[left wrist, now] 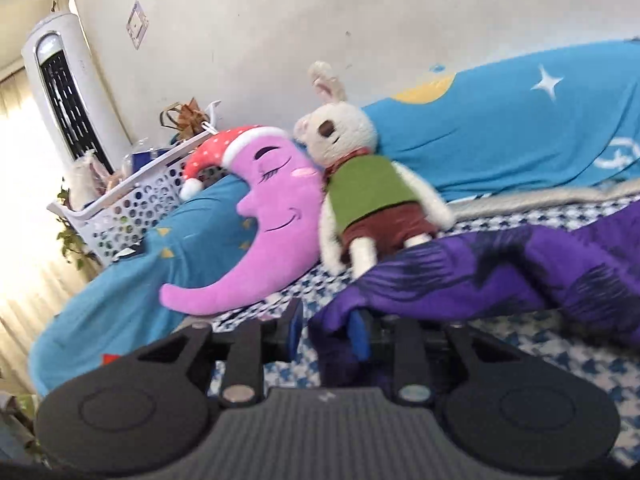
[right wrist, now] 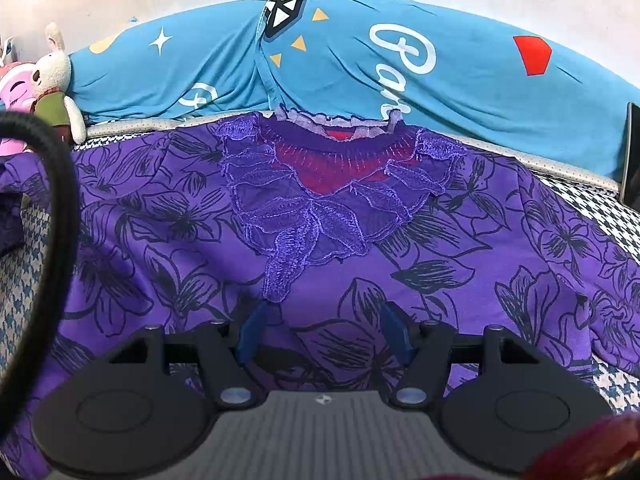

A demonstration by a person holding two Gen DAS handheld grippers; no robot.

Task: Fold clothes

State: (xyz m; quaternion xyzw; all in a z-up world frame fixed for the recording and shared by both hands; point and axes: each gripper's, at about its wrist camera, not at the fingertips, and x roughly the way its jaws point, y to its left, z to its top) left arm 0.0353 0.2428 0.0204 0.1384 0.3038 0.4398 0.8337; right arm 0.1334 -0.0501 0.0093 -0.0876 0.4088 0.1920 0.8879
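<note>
A soft purple blouse (right wrist: 168, 216) printed with black flowers, lace ruffles at its collar, lies spread on the houndstooth-patterned bed (right wrist: 24, 280). The right gripper (right wrist: 324, 328) hovers over its middle, blue fingers parted and empty. The left gripper (left wrist: 328, 330) has its fingers narrowly parted around a bunched sleeve edge beside a plush pink moon (left wrist: 272, 220); I cannot tell if they pinch it.

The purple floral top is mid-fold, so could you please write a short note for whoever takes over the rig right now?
Left claw: jaws apart around a bunched edge of the purple floral top; not clearly clamped.
Right claw: open, low over the top's front, just below the lace collar.
The top lies face up and spread on the houndstooth bed cover, collar toward the blue quilt. The moon pillow and rabbit toy sit at the left.
Done: the top is laid out.
Left: all folds.
</note>
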